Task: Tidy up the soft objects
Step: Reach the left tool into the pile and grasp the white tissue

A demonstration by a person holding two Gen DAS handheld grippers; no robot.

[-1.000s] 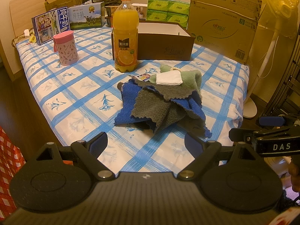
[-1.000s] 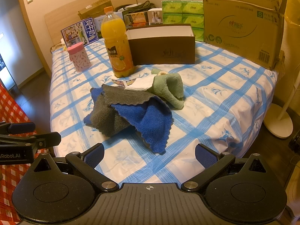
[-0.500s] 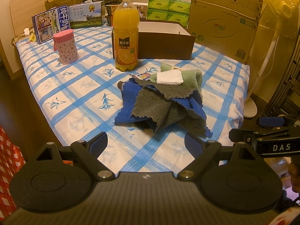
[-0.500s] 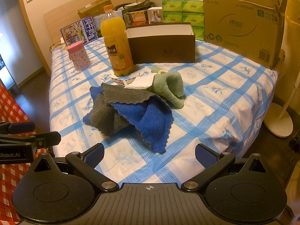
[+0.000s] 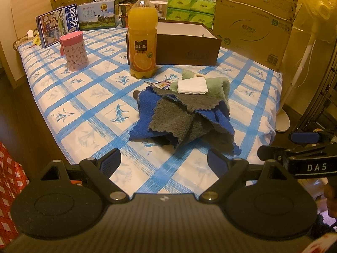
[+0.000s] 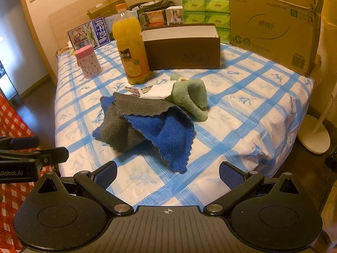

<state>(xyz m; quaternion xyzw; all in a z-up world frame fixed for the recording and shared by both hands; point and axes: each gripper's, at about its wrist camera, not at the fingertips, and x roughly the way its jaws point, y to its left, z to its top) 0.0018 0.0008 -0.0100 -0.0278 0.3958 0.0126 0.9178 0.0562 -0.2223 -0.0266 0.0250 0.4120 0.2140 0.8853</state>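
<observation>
A heap of cloths lies in the middle of the table: a blue towel (image 5: 145, 113) (image 6: 168, 130), a grey cloth (image 5: 170, 118) (image 6: 139, 107), a green towel (image 5: 219, 86) (image 6: 189, 97) and a small white cloth (image 5: 192, 86) (image 6: 161, 91) on top. Behind the heap stands an open brown box (image 5: 187, 50) (image 6: 183, 50). My left gripper (image 5: 163, 161) is open above the near table edge, short of the heap. My right gripper (image 6: 168, 172) is open too, just in front of the blue towel's corner. Neither holds anything.
An orange juice bottle (image 5: 143, 42) (image 6: 131, 48) stands left of the box, a pink cup (image 5: 73, 50) (image 6: 87, 61) further left. Milk cartons, green tissue packs (image 5: 190, 8) and a large cardboard box (image 5: 252, 21) line the back. A fan stand (image 6: 313, 135) is on the right.
Both grippers have edged slightly forward towards the heap. The cloths have not moved.
</observation>
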